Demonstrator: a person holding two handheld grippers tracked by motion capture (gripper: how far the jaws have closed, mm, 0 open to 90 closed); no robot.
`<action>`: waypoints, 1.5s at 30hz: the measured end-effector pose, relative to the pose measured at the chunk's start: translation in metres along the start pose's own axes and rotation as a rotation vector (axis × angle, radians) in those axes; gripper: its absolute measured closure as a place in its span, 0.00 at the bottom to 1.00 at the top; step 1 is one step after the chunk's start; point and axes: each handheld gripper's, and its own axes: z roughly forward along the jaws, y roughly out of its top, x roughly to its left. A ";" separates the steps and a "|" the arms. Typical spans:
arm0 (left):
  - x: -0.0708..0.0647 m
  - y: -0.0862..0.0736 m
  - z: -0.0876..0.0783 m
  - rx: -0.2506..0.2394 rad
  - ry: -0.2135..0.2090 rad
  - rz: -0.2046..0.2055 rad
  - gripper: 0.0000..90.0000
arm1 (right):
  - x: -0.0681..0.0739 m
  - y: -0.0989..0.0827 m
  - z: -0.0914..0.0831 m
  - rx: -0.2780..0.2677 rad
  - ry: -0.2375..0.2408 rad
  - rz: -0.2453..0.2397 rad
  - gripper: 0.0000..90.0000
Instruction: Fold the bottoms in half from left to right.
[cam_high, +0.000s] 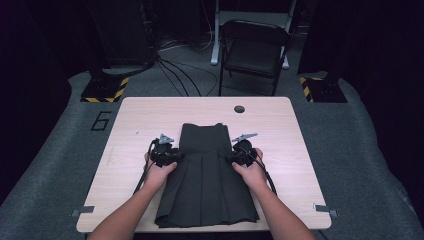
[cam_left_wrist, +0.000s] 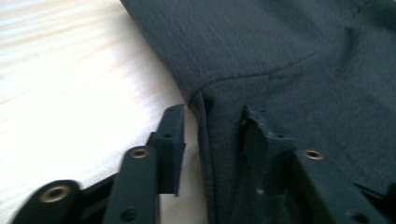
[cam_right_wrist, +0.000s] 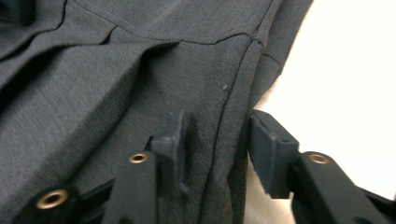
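A: The skirt (cam_high: 205, 175) lies flat mid-table (cam_high: 300, 165), waist away from the person.

B: Left gripper (cam_left_wrist: 212, 130) and right gripper (cam_right_wrist: 215, 135) straddle its side edges, jaws half-open, gripping nothing. Folding looks still ahead.

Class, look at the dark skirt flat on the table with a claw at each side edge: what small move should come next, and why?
Probably close both claws. The left claw and right claw each stand open astride a side edge of the skirt, their pads not pressing it, so a grip likely comes before any fold.
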 end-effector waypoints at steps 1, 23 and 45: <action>0.000 0.001 -0.001 -0.014 0.001 -0.009 0.61 | 0.001 0.001 -0.002 -0.004 -0.004 0.018 0.59; -0.002 0.004 0.007 -0.004 -0.005 0.001 0.52 | 0.000 0.024 0.002 0.003 -0.004 0.005 0.88; -0.001 0.014 0.008 -0.018 0.018 0.012 0.50 | -0.004 0.002 0.002 0.045 -0.043 0.038 0.88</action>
